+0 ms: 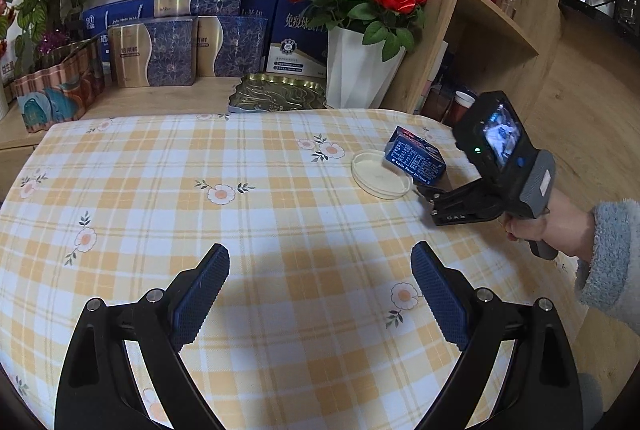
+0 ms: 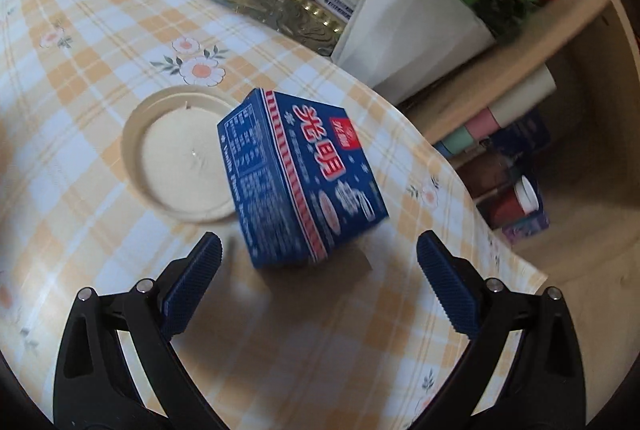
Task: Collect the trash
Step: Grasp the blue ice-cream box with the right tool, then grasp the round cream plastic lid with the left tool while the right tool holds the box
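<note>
A blue ice cream carton (image 2: pixel 300 178) with red and white print sits tilted on the checked tablecloth (image 2: pixel 100 190), partly over a round clear plastic lid (image 2: pixel 180 154). My right gripper (image 2: pixel 319 262) is open, its blue pads just short of the carton on either side. In the left wrist view the carton (image 1: pixel 416 160) and the lid (image 1: pixel 380 178) lie near the table's right edge, with the right gripper (image 1: pixel 424 196) beside them. My left gripper (image 1: pixel 320 268) is open and empty over the middle of the table.
A white vase of red roses (image 1: pixel 360 70), a gold tin tray (image 1: pixel 276 92) and several blue and gold gift boxes (image 1: pixel 172 50) stand along the back. A wooden shelf unit (image 1: pixel 500 10) rises at the right, with cups and boxes (image 2: pixel 508 182) below beside the table edge.
</note>
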Motion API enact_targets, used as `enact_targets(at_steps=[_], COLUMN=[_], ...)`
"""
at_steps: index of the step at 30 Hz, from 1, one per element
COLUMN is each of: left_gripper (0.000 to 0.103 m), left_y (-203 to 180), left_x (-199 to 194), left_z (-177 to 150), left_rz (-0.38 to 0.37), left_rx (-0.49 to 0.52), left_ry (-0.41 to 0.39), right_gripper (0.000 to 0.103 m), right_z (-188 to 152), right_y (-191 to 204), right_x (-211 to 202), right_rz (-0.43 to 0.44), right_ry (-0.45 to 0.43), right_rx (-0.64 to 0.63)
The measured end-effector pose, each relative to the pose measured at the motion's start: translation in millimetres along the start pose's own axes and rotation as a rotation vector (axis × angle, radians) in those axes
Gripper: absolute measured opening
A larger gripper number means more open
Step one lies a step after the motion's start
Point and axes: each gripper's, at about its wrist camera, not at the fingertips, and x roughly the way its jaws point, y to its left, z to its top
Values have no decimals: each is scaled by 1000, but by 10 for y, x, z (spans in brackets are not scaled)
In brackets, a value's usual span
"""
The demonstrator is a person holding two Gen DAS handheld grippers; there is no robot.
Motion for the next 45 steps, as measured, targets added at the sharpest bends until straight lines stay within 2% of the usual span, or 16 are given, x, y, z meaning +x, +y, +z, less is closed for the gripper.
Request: enact_targets(at_steps=[3, 4, 5, 6, 9, 13, 16, 21, 26, 31, 39, 41, 45], left_gripper=[90, 90, 90, 90, 90, 95, 96, 97, 97, 97, 97, 85, 82], left_y=[-32, -50, -66, -88, -147, -307, -484, -819, -1052, -1072, -953, -945, -960], left_x=[117, 165, 204, 262, 442, 750, 1016, 1510, 1886, 2169, 2438, 2409, 2228], left_z=[49, 69, 83, 104, 161, 285, 384, 500, 549, 633, 751, 759, 713], left_rz=[-22, -34, -41, -51, -72, -102, -113, -66, 49, 132, 154, 152, 144], left_rx=[0, 2, 5, 7, 13, 58, 118, 198, 289, 284, 192, 189, 226], left_ry=[14, 22, 29, 39, 72, 109, 130, 177, 207, 259, 321, 302, 288], right_gripper=[95, 90, 75, 70, 61, 48, 44, 42, 42, 42, 41, 41, 41], right_z=[72, 84, 97, 104, 84, 10, -98, -302, -472, -597, -726, -744, -799], right_y=[23, 15, 5, -19, -44, -275, -511, -891, -1084, -1137, -1116, -1118, -1127], right_x=[111, 132, 151, 163, 80, -143, -306, -491, -562, -602, -641, -647, -699], right_rz=[-20, -18, -6, 22, 27, 107, 144, 207, 260, 291, 321, 320, 321], right_ry=[8, 12, 17, 25, -4, -55, -91, -131, -140, -147, -146, -143, -143], right_rx=[-24, -22, -15, -5, -17, 74, 159, 303, 385, 410, 421, 421, 432])
